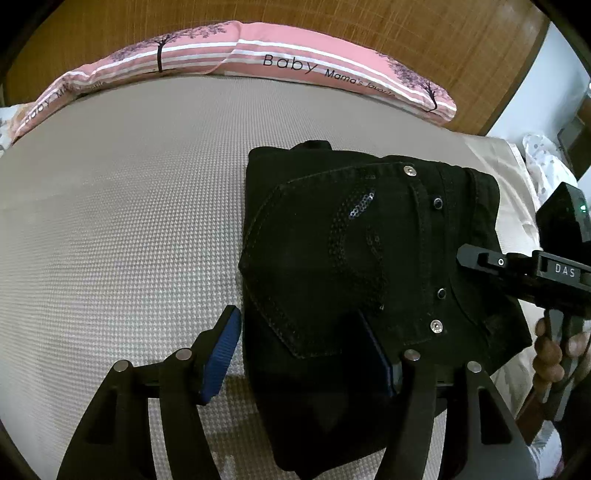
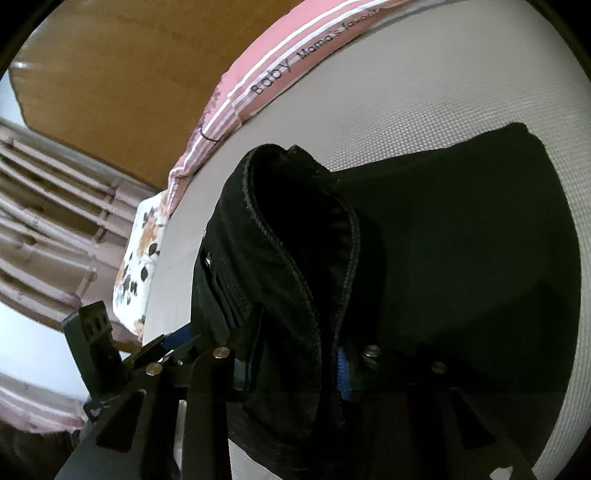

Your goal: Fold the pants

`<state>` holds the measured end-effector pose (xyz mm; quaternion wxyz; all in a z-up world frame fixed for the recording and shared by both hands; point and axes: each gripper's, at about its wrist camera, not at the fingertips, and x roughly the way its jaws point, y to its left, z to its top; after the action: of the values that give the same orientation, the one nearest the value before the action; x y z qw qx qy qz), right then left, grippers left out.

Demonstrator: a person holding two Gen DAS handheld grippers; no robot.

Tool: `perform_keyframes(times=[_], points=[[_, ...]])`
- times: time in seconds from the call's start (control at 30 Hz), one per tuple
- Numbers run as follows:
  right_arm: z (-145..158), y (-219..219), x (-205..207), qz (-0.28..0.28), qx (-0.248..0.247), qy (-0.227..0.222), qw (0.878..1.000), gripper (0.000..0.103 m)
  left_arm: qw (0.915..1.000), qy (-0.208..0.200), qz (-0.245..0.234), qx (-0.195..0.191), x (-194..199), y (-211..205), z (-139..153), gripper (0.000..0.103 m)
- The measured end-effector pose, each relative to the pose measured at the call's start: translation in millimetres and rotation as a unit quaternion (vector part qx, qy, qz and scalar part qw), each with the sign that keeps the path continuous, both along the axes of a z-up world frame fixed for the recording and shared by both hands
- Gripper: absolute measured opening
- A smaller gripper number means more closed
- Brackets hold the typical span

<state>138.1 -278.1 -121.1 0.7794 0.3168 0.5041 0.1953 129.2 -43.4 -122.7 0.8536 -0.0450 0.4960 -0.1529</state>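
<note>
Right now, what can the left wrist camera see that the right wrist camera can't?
Only the left wrist view shows the sequined back pocket with its metal studs, the open left tongs straddling the folded edge, and a hand holding the right tool.

Only the right wrist view shows the right tongs clamping a thick bunched fold, a floral cushion and a curtain.

Both show the black pants, the grey bedspread, the pink "Baby" pillow and the wooden headboard.
</note>
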Motion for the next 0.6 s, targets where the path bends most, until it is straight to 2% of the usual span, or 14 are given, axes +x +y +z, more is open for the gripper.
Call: perform_keyframes(times=[0.23,0.6], points=[[17,9,-7,-0.035,-0.034,0.014,0.999,0.018,0.9998,-0.006,-0.008,0.019,1,-5,3,0.065],[54,21,-14,-0.055,-0.057,0.012,0.997,0.013,0.9988,-0.023,-0.008,0.043,-3,-2,9,0.065]])
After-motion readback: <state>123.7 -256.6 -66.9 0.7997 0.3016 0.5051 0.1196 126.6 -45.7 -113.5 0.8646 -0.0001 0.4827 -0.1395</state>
